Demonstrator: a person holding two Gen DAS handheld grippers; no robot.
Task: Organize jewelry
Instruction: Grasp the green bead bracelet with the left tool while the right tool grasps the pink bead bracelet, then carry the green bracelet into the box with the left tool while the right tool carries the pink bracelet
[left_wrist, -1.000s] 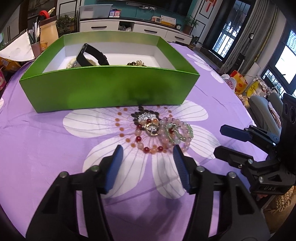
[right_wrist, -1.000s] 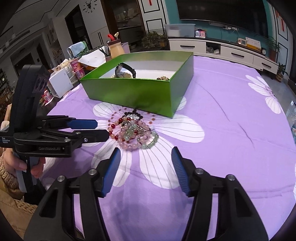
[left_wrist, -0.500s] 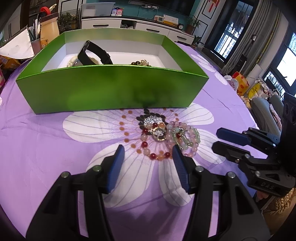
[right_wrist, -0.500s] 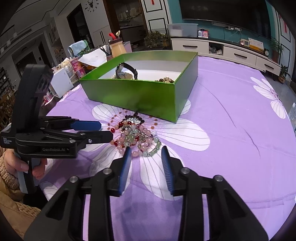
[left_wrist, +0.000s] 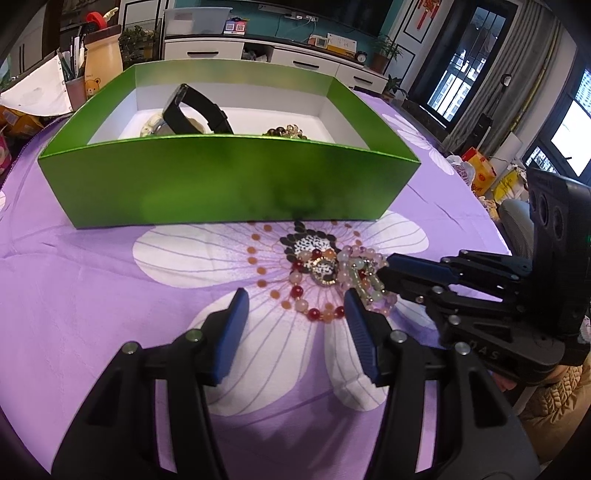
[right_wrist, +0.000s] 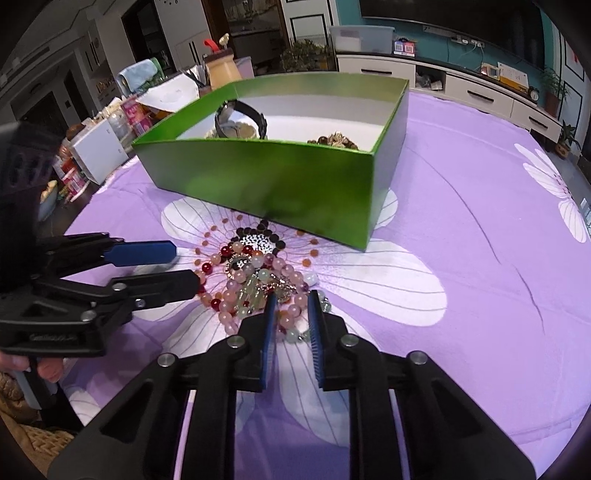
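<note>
A pile of bead bracelets (left_wrist: 332, 280) lies on the purple flowered cloth in front of a green box (left_wrist: 229, 181). The pile (right_wrist: 258, 288) and the box (right_wrist: 280, 181) also show in the right wrist view. The box holds a black watch (left_wrist: 195, 110) and more beads (left_wrist: 286, 131). My left gripper (left_wrist: 293, 314) is open, its tips just short of the pile. My right gripper (right_wrist: 291, 314) has narrowed its jaws around pink and green beads at the pile's near edge, with a small gap still showing.
The tablecloth (right_wrist: 461, 258) spreads wide to the right of the box. Jars, papers and boxes (right_wrist: 110, 140) crowd the table's far left edge. A TV cabinet (left_wrist: 258, 51) stands behind the table.
Both grippers moved forward to the bracelet pile. The right gripper's jaws narrowed from wide open to a small gap around the beads. The left gripper stayed open.
</note>
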